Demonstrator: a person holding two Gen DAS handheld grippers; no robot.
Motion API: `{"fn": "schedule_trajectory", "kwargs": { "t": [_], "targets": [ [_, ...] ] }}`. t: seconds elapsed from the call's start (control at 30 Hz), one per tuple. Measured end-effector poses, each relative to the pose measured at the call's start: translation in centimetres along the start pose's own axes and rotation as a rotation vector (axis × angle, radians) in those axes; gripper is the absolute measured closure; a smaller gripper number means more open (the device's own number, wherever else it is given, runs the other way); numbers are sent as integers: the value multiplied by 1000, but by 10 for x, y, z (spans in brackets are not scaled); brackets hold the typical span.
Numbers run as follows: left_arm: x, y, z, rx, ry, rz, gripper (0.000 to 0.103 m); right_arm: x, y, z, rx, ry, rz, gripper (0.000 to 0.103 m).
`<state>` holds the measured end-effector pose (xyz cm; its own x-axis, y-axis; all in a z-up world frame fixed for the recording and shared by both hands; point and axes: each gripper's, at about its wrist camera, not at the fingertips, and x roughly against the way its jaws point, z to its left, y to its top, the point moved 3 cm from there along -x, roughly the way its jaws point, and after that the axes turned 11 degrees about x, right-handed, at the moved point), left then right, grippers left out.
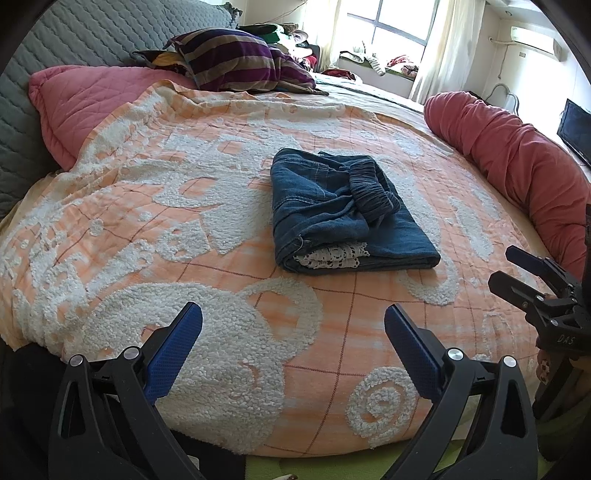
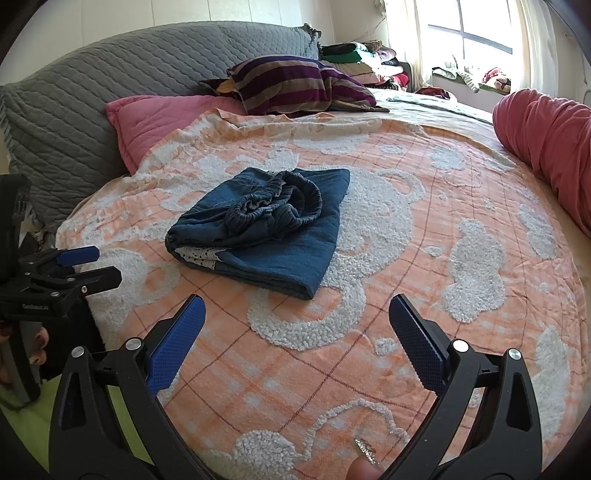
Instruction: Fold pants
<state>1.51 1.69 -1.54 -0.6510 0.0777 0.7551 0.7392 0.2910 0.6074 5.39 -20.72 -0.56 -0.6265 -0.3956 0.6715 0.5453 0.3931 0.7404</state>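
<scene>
Two views checked. Left wrist view: dark blue denim pants [image 1: 343,210], folded into a compact bundle w/ elastic waistband on top, lie mid-bed on orange-and-white tufted bedspread [image 1: 147,206]. Left gripper [image 1: 293,334] hangs near bed's edge, jaws spread, holding nothing. Right wrist view: right gripper [image 2: 297,321] likewise spread, empty, clear of pants [image 2: 266,229]. Judgement: folding looks complete; next move, if any, is tidying waistband. No containers seen.

home bedroom | bed [image 1: 110,206] | pillows [image 1: 236,61] | window [image 1: 399,22]
</scene>
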Motion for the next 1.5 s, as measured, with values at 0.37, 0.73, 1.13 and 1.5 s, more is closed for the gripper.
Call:
{"fn": "schedule_trajectory", "kwargs": {
  "t": [0.37,0.73,1.13,1.5],
  "targets": [
    [-1,0,1,3,13,3,4,0,0,0,-3,-3,0,9],
    [-3,2,4,-2,18,11,4,0,-1,-2,-7,-10,0,9],
    [-12,4,16,35,78,43,4,-2,-1,-11,-28,-41,3,9],
    [-64,80,109,154,263,30,4,-14,-25,-132,-212,-293,73,9]
  ]
}}
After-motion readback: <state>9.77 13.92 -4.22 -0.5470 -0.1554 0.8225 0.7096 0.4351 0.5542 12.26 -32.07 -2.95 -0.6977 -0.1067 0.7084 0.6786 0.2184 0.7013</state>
